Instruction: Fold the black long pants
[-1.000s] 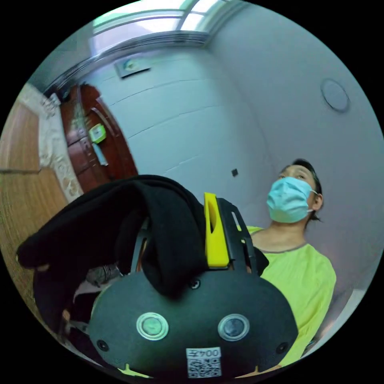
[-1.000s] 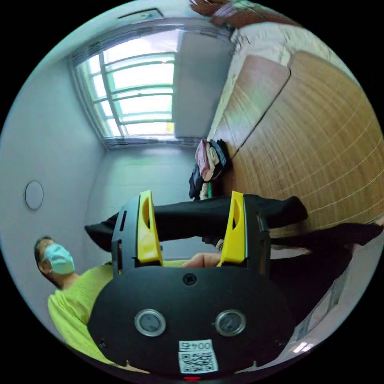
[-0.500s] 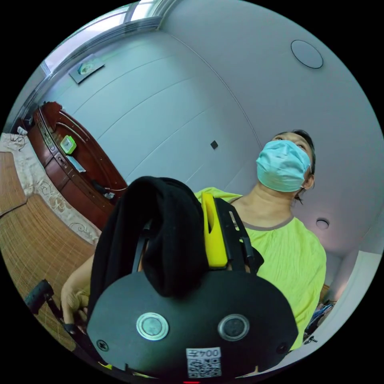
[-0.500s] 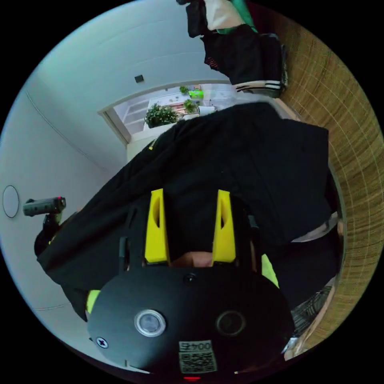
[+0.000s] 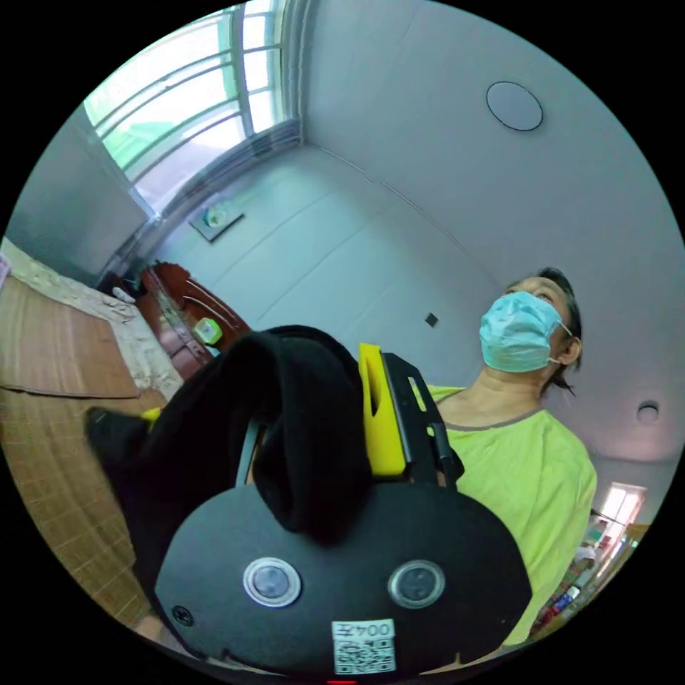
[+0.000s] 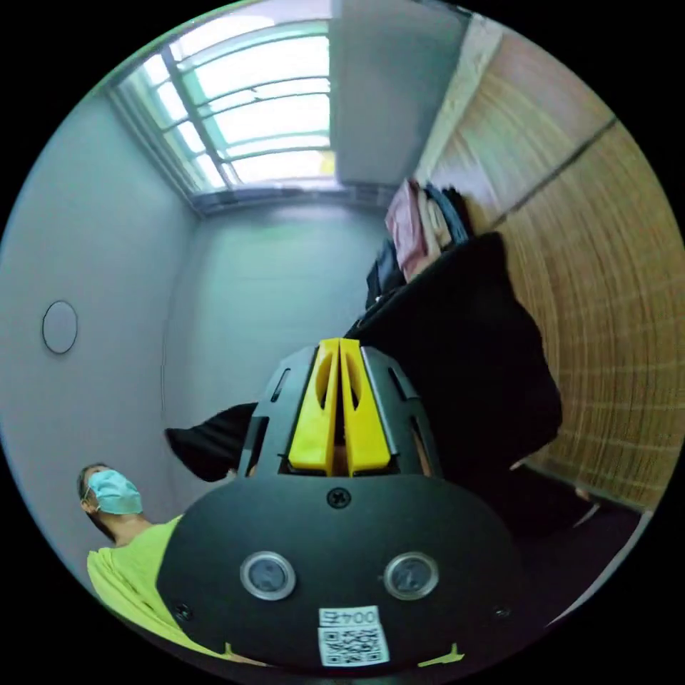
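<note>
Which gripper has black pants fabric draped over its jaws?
The left gripper: the black pants bunch over it, hiding one jaw. The right gripper has its yellow jaws pressed together, bare.

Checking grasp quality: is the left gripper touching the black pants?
Touching. The left gripper view shows the black pants bunched between the left gripper jaws, draped over one and pressed against the yellow one.

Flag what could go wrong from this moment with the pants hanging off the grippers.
The black pants are bunched over the left gripper, hiding one jaw, so the grip may be uneven and slip. The right gripper has its jaws together with no cloth visible between them; its side may hang loose.
</note>
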Motion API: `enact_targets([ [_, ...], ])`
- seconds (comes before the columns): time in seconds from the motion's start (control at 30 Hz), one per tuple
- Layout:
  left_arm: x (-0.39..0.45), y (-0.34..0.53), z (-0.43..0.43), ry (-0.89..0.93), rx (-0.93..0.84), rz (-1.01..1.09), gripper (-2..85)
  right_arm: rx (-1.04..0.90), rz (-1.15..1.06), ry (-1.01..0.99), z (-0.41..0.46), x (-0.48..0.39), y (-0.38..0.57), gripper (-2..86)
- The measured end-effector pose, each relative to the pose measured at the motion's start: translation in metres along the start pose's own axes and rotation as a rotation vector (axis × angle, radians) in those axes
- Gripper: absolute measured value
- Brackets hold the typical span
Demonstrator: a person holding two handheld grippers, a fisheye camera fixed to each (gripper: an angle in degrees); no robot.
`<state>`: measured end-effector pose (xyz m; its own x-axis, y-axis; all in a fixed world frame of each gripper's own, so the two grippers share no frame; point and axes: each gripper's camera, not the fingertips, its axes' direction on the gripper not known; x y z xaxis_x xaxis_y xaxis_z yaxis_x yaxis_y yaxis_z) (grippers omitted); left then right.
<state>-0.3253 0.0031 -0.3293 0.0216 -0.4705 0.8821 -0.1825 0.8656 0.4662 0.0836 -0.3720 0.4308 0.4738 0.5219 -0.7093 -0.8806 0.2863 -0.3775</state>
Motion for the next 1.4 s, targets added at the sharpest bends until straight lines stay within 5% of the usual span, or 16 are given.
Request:
enact_targets([
  [0.17, -0.044, -0.033, -0.014, -0.181, 0.085, -0.047, 6.8, 0.269, -0.37, -0.101, -0.087, -0.128, 0.007, -0.9],
  [0.23, -0.058, -0.046, 0.002, -0.211, 0.069, -0.031, 6.8, 0.486, -0.612, -0.314, -0.135, -0.179, 0.046, -0.9],
  [0.33, -0.085, -0.041, 0.042, -0.272, 0.048, -0.005, 6.9, 0.538, -0.749, -0.204, -0.176, -0.207, 0.093, -0.8],
  [0.43, -0.136, 0.004, 0.098, -0.184, 0.014, 0.002, 7.0, 0.556, -0.6, -0.097, -0.194, -0.163, 0.133, -0.3],
  [0.57, -0.269, 0.115, 0.192, -0.082, -0.083, -0.272, 6.9, 0.547, -0.262, 0.066, -0.179, -0.065, 0.185, 2.4],
  [0.7, -0.403, 0.257, 0.282, -0.373, -0.458, -0.533, 6.8, 0.394, -0.015, 0.462, -0.118, -0.002, 0.226, 5.6],
  [0.77, -0.443, 0.315, 0.309, -0.481, -0.582, -0.584, 6.8, 0.341, 0.002, 0.579, -0.095, 0.003, 0.231, 6.4],
  [1.0, -0.502, 0.459, 0.344, -0.549, -0.526, -0.736, 6.8, 0.188, -0.174, 0.949, -0.013, -0.014, 0.203, 12.2],
  [1.2, -0.484, 0.516, 0.399, -0.572, -0.404, -0.615, 6.7, -0.075, -0.137, 0.942, 0.029, 0.013, 0.148, 14.4],
  [1.4, -0.462, 0.525, 0.489, -0.52, -0.245, -0.455, 6.7, -0.127, 0.061, 0.538, 0.016, 0.062, 0.088, 17.6],
])
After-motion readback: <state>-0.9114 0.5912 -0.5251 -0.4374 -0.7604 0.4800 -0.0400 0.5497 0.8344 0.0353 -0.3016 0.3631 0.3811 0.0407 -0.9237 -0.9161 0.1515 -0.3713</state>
